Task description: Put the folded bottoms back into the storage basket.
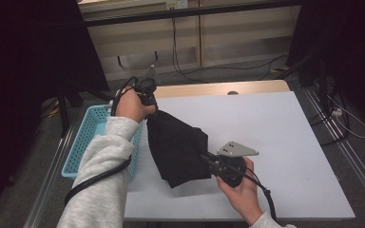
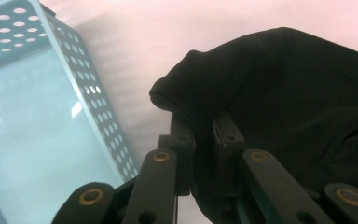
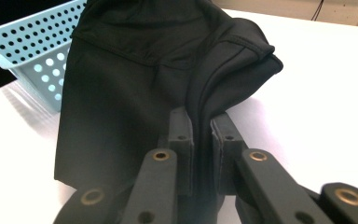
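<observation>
Two hand-held grippers (image 1: 153, 105) (image 1: 208, 159) clamp one black cloth (image 1: 178, 147).

left gripper (image 1: 148, 100) raised, fingers (image 2: 182, 140) clamped, right gripper (image 1: 209, 159) lower, clamped

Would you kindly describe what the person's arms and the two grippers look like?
Both arms wear light grey sleeves. The left gripper and right gripper are black, with flat linked jaws and brass-coloured pivot pins. A black cable trails from each, and a grey three-cornered plate tops the right one.

The left gripper (image 1: 148, 97) was black, its thick cable looping past a grey fleece sleeve (image 1: 100, 180). The right gripper (image 1: 209, 159) carried a grey three-cornered plate; brass-ringed screws studded its jaws
</observation>
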Demonstrator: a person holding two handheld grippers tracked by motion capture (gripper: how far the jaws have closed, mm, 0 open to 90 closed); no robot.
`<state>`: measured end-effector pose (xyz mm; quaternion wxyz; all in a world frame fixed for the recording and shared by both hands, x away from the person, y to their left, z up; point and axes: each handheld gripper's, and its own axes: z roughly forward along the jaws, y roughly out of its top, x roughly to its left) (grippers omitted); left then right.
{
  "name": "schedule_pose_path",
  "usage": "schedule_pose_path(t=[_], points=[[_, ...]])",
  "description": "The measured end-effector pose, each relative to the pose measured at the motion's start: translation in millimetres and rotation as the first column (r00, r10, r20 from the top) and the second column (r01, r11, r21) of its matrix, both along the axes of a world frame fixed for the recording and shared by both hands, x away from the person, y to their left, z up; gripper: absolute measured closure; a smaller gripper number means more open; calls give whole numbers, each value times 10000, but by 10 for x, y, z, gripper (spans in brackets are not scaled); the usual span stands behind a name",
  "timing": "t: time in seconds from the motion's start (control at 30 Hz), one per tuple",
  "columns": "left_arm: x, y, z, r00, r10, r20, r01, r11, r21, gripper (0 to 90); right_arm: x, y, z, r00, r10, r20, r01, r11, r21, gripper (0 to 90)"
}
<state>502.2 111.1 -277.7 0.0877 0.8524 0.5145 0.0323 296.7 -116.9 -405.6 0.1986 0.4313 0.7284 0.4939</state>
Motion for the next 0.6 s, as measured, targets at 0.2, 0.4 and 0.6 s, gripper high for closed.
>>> schedule_pose_path(t=[0.2, 0.4, 0.6], points=[[19, 48, 91, 10000, 42, -8, -42, 9999, -157, 811, 27, 40, 40, 10000, -11, 97, 10, 10000, 65, 807], [27, 102, 171, 9999, 135, 21, -135, 9999, -100, 811, 47, 91, 82, 9997, 62, 235, -65, 9999, 140, 807], [29, 125, 306, 9999, 144, 69, -145, 9998, 99, 811, 65, 119, 130, 9992, 104, 383, -112, 9997, 219, 807]])
